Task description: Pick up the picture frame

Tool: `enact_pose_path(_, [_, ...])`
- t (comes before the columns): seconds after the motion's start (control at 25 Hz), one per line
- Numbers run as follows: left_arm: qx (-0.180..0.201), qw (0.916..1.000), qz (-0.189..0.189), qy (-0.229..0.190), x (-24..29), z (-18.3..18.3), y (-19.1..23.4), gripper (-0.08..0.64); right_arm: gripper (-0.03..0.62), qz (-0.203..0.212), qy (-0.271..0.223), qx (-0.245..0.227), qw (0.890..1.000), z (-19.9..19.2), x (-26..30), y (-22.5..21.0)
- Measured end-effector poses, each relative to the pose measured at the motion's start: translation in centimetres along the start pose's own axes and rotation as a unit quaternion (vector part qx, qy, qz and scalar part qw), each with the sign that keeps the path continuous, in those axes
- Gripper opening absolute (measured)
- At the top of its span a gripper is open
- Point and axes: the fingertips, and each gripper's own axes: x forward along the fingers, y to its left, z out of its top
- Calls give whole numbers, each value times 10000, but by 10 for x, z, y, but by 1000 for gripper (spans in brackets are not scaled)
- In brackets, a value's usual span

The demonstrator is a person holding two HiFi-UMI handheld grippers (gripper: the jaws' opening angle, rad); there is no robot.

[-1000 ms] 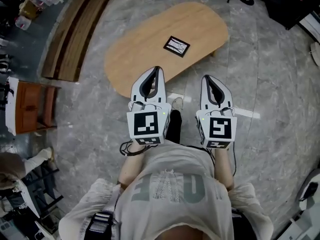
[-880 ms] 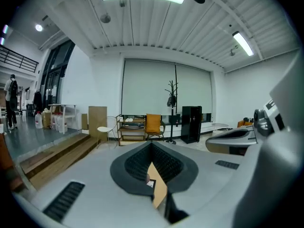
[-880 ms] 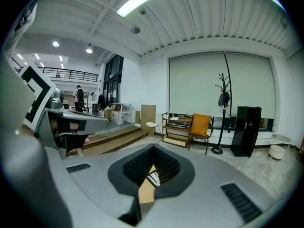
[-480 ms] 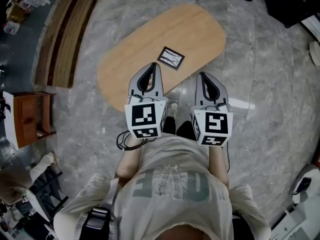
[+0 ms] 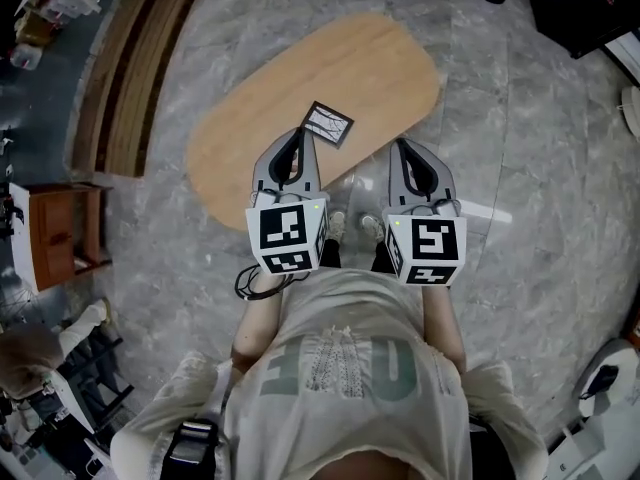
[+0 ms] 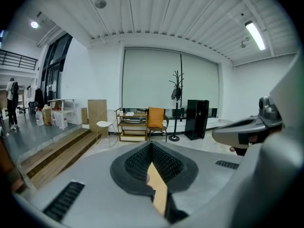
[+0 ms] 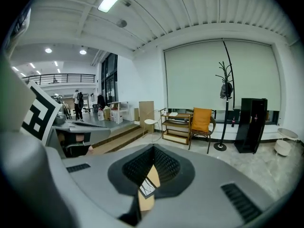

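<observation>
The picture frame (image 5: 328, 124), black-edged with a pale sketch inside, lies flat on the oval wooden table (image 5: 350, 63) near its front edge. My left gripper (image 5: 296, 136) is shut and empty; its tips hang over the table edge just left of the frame, without touching it. My right gripper (image 5: 403, 147), also shut and empty, is over the floor just off the table's front edge, to the right of the frame. In the right gripper view the frame (image 7: 147, 188) shows through the slit under the shut gripper (image 7: 153, 148). In the left gripper view only table wood (image 6: 159, 191) shows below the gripper (image 6: 152, 144).
Low wooden steps (image 5: 140, 68) run along the far left, with a brown cabinet (image 5: 60, 233) nearer. A black unit (image 5: 580, 8) stands at the top right. My feet (image 5: 350, 226) are on grey stone floor by the table. An orange chair (image 6: 155, 118) stands far ahead.
Both grippers have moved forward to the table as the person stepped closer. The frame now lies right by the left gripper's tips. The jaws stayed shut.
</observation>
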Motion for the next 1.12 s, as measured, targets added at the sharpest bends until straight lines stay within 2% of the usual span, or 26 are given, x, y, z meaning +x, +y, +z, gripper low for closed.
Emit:
enact_pose_path(0.12, [505, 9986, 184, -4, 3, 4, -7, 9, 6, 223, -41, -93, 9997, 2, 4, -5])
enact_pose_path(0.2, [641, 9977, 233, -24, 2, 6, -9, 9, 6, 350, -43, -145, 9993, 3, 7, -5])
enact_pose_path(0.32, [357, 9990, 261, -96, 0, 9, -3, 9, 6, 480, -5, -337, 9983, 7, 12, 1])
enact_pose_path(0.44, [303, 9989, 348, -129, -2, 7, 1, 9, 5, 565, -8, -437, 9974, 8, 13, 6])
enact_pose_path(0.52, [267, 9990, 336, -126, -1, 6, 1, 9, 6, 582, -19, -453, 9973, 9, 14, 7])
enact_pose_path(0.72, [-127, 9990, 418, -87, 4, -5, 18, 9, 6, 554, 71, -563, 9969, 7, 17, 14])
enact_pose_path(0.84, [-191, 9985, 509, 34, 10, -22, 26, 9, 6, 674, 98, -507, 9964, -4, 23, 17])
enact_pose_path(1.0, [-64, 9982, 502, 315, 39, -50, 28, 9, 6, 1004, 85, -544, 9934, -17, 56, 12])
enact_pose_path(1.12, [-382, 9975, 533, 280, 61, -71, 37, 9, 5, 1293, 207, -509, 9901, -35, 86, 13])
